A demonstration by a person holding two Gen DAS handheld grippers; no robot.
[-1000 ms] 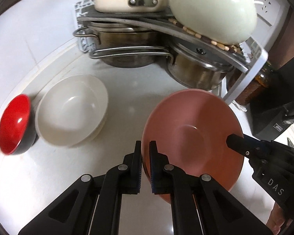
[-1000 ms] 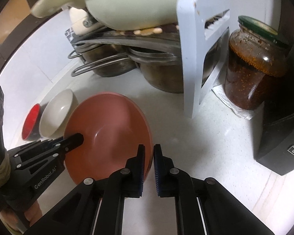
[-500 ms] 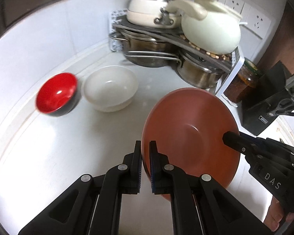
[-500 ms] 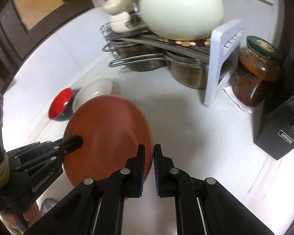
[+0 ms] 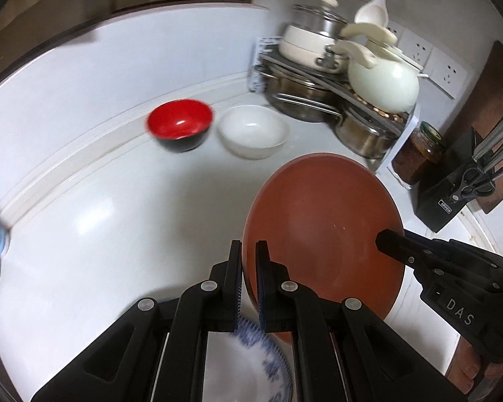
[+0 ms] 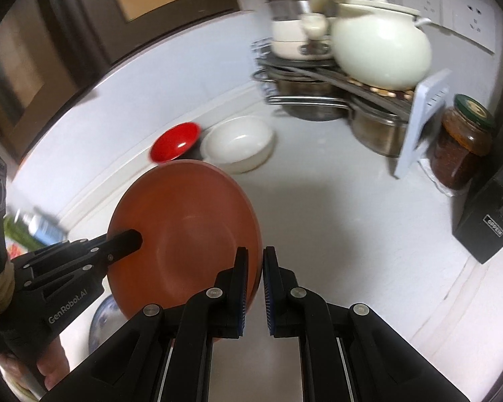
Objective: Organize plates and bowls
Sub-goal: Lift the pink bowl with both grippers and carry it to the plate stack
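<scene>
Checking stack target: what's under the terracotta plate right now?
A blue-patterned white plate shows below the terracotta plate, which both tools hold by the rim above the counter. Most of the patterned plate is covered.

left gripper (image 5: 248, 268): black, silver screws, blue pads | right gripper (image 6: 254, 274): black, "DAS" marking

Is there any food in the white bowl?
Empty. The white bowl sits upright on the counter beside the red bowl, and its inside shows only bare white.

White counter (image 5: 94, 221), tiled wall with sockets (image 6: 466, 16)
</scene>
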